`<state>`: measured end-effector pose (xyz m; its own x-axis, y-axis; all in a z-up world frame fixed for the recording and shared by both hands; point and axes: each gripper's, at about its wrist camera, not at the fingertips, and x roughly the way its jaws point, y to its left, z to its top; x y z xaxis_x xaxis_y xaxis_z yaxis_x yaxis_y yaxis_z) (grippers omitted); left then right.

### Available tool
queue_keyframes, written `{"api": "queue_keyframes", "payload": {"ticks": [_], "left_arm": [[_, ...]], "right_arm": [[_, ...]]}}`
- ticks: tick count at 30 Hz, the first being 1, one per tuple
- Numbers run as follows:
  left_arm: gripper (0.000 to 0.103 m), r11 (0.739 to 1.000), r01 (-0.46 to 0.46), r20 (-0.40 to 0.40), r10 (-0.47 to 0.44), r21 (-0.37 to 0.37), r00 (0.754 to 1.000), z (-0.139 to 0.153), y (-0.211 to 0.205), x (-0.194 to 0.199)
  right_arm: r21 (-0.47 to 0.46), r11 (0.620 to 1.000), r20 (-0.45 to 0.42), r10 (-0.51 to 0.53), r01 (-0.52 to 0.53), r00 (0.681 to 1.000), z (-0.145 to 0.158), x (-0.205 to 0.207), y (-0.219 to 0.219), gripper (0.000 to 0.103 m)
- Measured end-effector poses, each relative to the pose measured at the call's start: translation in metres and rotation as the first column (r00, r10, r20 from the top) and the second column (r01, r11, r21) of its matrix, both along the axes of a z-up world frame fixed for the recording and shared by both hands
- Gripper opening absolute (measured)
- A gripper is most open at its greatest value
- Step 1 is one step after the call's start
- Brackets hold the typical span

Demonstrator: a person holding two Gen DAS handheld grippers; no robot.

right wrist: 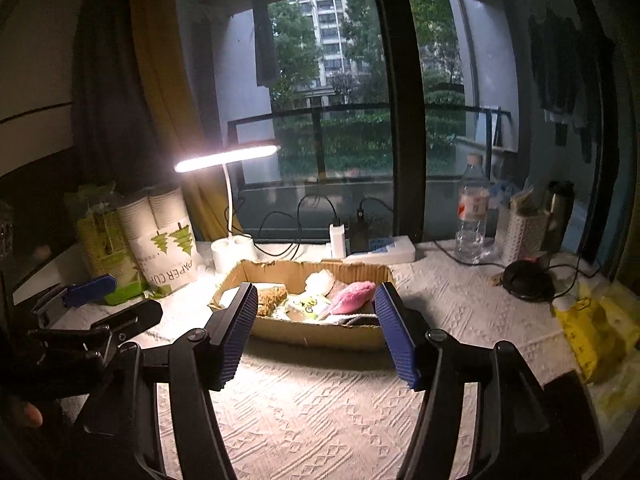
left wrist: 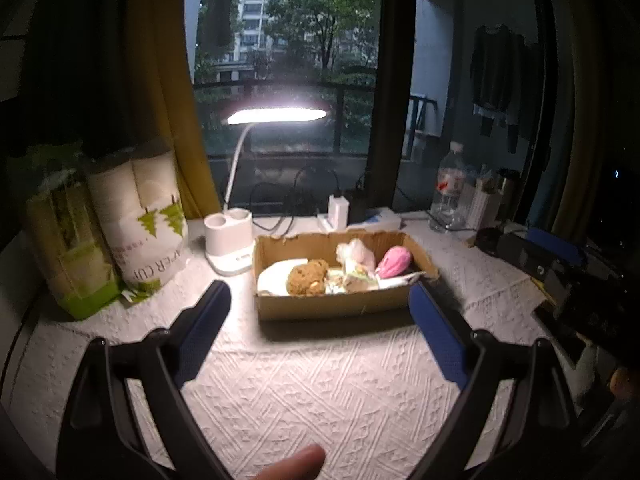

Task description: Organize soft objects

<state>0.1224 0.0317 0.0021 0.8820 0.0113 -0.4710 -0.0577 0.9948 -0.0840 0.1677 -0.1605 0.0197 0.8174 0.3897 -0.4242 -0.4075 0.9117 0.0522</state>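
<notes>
White tablecloth (left wrist: 320, 392), cardboard box (left wrist: 336, 304) mid-table, left claw (left wrist: 320, 296) spread, right claw (right wrist: 316, 300) spread, both empty.

I see a white tablecloth (right wrist: 320, 408) of matt woven cloth with a raised diamond pattern. The box (left wrist: 332, 306) is raw brown corrugated cardboard, torn rough along its rim. In it, the brown toy (left wrist: 306, 278) looks nubbly and the pink one (right wrist: 354, 296) fluffy plush. My right gripper (right wrist: 316, 334) has matt black plastic arms and ribbed blue pads (right wrist: 240, 332); the left gripper (left wrist: 320, 322) matches. The paper cups (right wrist: 160, 232) sit in a glossy clear film. The lamp base (left wrist: 230, 240) is smooth white plastic, the bottle (right wrist: 472, 220) clear and shiny
</notes>
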Motion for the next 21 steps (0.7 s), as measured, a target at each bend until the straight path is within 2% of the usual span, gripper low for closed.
{"api": "queue_keyframes", "payload": {"ticks": [1, 3, 5, 8, 12, 17, 21], "left_arm": [[0.092, 1.000, -0.004, 0.009, 0.004, 0.001, 1.000, 0.003, 0.000, -0.002], [0.092, 1.000, -0.014, 0.037, 0.013, 0.011, 0.999, 0.011, -0.001, -0.009], [0.093, 0.999, -0.023, 0.055, 0.022, 0.024, 0.998, 0.018, -0.001, -0.014], [0.100, 0.999, -0.028, 0.090, 0.024, 0.035, 0.996, 0.030, -0.002, -0.023], [0.101, 0.998, -0.049, 0.151, 0.042, 0.046, 0.988, 0.051, -0.002, -0.041], [0.101, 0.994, -0.063, 0.167, 0.046, 0.093, 0.985, 0.066, -0.005, -0.052], [0.102, 0.995, -0.069, 0.196, 0.053, 0.076, 0.979, 0.076, -0.003, -0.062]], "right_arm": [[-0.006, 1.000, 0.010, -0.003, 0.003, 1.000, 0.004, -0.004, 0.000, 0.067], [-0.013, 1.000, 0.035, -0.010, 0.010, 0.999, 0.012, -0.011, -0.002, 0.078], [-0.015, 1.000, 0.062, -0.022, 0.023, 0.998, 0.021, -0.019, -0.004, 0.081], [-0.011, 1.000, 0.093, -0.028, 0.029, 0.995, 0.033, -0.028, -0.008, 0.082], [-0.003, 0.999, 0.129, -0.039, 0.040, 0.991, 0.050, -0.040, -0.012, 0.082], [-0.004, 0.999, 0.155, -0.044, 0.046, 0.987, 0.067, -0.053, -0.015, 0.083], [-0.010, 0.999, 0.169, -0.039, 0.041, 0.985, 0.074, -0.059, -0.012, 0.083]]}}
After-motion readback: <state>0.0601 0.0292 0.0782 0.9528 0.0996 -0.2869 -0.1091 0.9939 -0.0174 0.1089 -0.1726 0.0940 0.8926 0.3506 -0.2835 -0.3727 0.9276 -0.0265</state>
